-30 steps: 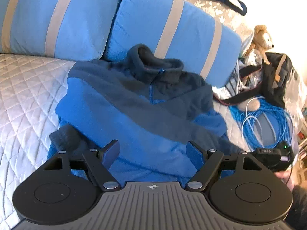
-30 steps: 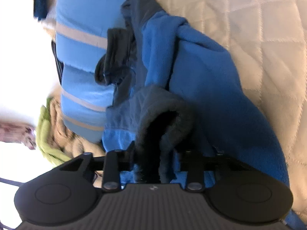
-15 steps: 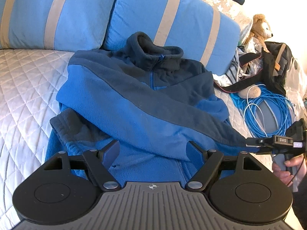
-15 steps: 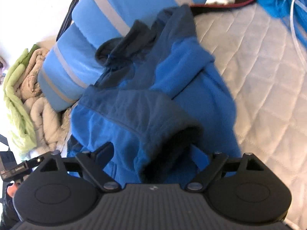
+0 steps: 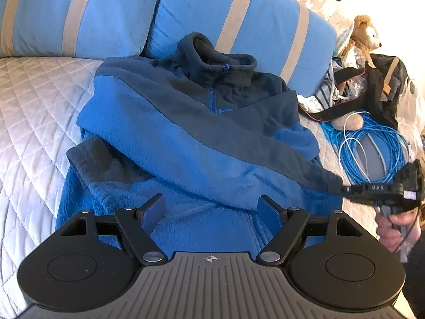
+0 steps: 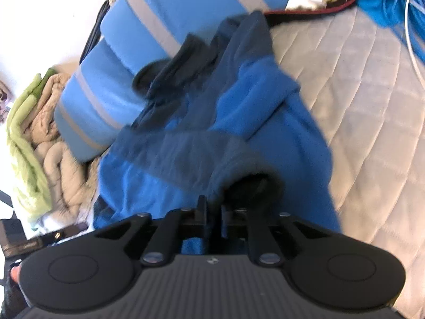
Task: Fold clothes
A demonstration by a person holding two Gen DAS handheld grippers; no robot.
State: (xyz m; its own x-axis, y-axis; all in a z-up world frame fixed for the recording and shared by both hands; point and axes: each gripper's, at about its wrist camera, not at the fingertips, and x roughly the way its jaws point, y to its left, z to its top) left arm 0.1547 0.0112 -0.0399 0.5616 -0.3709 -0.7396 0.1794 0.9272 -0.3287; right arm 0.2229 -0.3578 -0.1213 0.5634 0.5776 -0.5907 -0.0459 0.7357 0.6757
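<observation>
Bare quilted white bedspread (image 5: 34, 101) lies open to the left of the blue-and-navy fleece jacket (image 5: 186, 138) — free passage there. Behind it, two blue pillows with tan stripes (image 5: 244, 26) block the way, and to the right a coil of blue cable (image 5: 372, 148), a black bag (image 5: 382, 85) and a brown teddy bear (image 5: 365, 33) crowd the bed.

Two-tone fleece jacket (image 5: 186, 143) ahead of the jaws, bright blue with dark navy collar, shoulders and cuffs. Behind it, blue pillows (image 5: 239, 26) crossed by beige stripes. Beneath, pale grey bedspread (image 5: 34, 101) in diamond quilting. Right of the jaws, bright blue coiled cable (image 5: 372, 143), black bag (image 5: 382, 85), tan teddy bear (image 5: 364, 32). Left in the right wrist view, lime-green and beige blankets (image 6: 32, 138).
</observation>
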